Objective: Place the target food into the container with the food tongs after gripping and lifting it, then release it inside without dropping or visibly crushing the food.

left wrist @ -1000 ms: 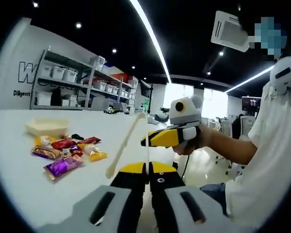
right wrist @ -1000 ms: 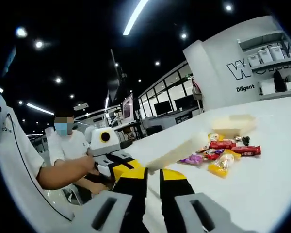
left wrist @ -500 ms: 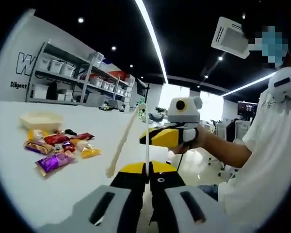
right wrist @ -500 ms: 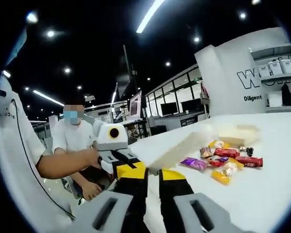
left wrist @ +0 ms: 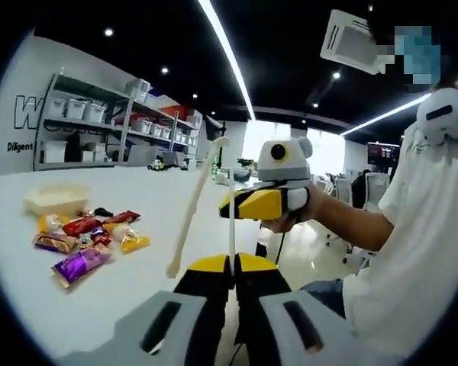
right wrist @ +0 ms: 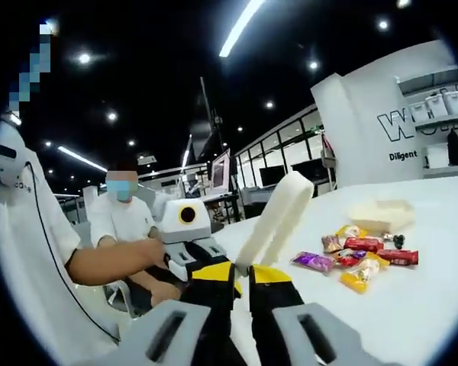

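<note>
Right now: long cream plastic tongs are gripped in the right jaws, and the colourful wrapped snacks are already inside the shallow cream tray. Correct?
Not quite. The long cream plastic tongs do rise from the right gripper, whose jaws are closed on them. But the colourful wrapped snacks lie in a pile on the white table beside the shallow cream tray, not inside it. The right gripper view shows this.

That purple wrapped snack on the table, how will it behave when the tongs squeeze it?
The purple snack lies flat and shiny, so likely light and slippery. Its wrapper looks crinkly, probably yielding under the tongs; the contents may crush.
</note>
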`<state>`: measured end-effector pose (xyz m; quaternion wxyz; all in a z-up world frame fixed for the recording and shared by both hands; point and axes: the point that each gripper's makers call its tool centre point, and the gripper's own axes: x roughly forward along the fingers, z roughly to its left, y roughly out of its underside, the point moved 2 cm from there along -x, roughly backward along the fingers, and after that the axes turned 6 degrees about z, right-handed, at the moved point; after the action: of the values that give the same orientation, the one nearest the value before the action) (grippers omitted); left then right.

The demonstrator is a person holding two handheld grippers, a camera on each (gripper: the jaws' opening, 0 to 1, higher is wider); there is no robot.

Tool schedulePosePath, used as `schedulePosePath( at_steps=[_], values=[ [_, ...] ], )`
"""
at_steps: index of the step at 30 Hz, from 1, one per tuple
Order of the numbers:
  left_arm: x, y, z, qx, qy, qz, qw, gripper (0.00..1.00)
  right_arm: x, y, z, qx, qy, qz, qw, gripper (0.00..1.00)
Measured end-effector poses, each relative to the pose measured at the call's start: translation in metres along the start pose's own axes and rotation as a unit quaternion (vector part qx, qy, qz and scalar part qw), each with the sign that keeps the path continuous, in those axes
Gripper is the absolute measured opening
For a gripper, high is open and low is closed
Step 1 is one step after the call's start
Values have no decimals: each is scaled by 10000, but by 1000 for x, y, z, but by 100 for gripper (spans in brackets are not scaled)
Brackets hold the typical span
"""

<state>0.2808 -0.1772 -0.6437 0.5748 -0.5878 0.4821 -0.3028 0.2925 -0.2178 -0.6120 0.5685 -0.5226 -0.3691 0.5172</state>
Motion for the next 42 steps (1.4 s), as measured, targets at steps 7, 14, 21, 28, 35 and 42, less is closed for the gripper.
schedulePosePath(
  at_steps=[7, 14, 21, 28, 35, 42],
  values=[
    [-2, -9, -3, -111, 147, -181, 9997, 2, 4, -6, -8, -18, 170, -288, 9994, 29],
    [2, -17, -26, -259, 766, -306, 9963, 2, 14, -10, 4, -13, -195, -280, 9994, 34],
    [6, -13, -30, -245, 874, -256, 9955, 2, 12, -9, 15, -127, -433, -163, 9989, 27],
    [12, -5, -20, 110, 469, -123, 9988, 3, 12, -1, 7, -217, -214, 62, 9995, 25],
    [6, -9, -13, -28, 351, -319, 9989, 6, 10, 1, 0, 91, -104, 86, 9999, 24],
    [7, -13, -25, -434, 878, -464, 9941, 2, 8, -6, 7, 295, -263, -53, 9992, 27]
  ],
)
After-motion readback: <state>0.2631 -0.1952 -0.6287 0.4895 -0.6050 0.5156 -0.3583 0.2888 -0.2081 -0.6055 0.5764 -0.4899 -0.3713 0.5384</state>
